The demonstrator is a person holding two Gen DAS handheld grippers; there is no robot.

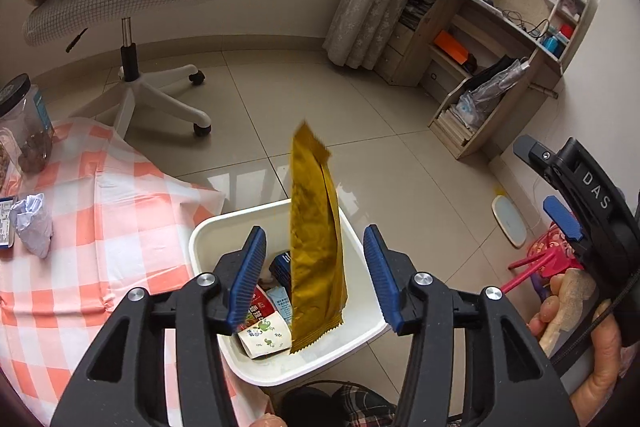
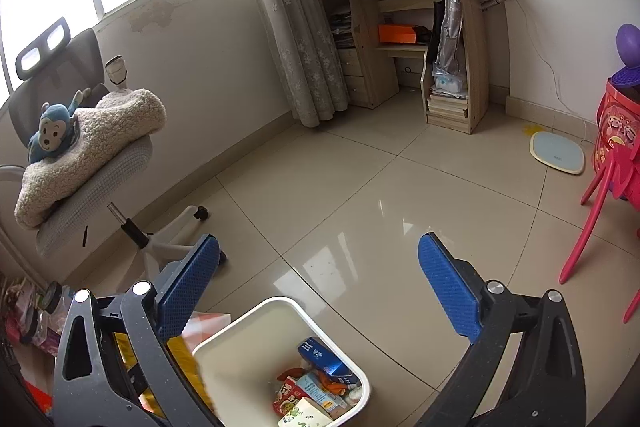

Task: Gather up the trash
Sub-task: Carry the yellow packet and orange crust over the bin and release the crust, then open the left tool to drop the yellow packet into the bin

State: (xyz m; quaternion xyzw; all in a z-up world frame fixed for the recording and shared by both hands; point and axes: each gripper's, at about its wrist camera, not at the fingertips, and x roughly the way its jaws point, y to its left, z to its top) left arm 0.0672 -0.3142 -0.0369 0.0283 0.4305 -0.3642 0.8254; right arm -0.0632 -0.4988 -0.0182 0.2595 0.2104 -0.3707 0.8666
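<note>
Mustard-yellow wrapper [image 1: 316,239] hangs untouched between the left gripper's [image 1: 316,275] parted jaws, dropping into the white bin [image 1: 362,341] already holding cartons. Crumpled paper [image 1: 34,225] at nine o'clock on the checked tablecloth [image 1: 120,227] remains. Right gripper [image 2: 320,291] gapes wide, empty.

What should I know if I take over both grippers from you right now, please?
Left gripper: jaws open, the gold wrapper between them, pads not touching it, right above the white bin.
Right gripper: jaws wide open, empty, above the bin.
Done: several cartons and packets already lie in the bin.
Left: a crumpled paper ball sits on the checked tablecloth, with a small packet at the left edge of the left wrist view. Whether the jars there are trash, I cannot tell.
</note>
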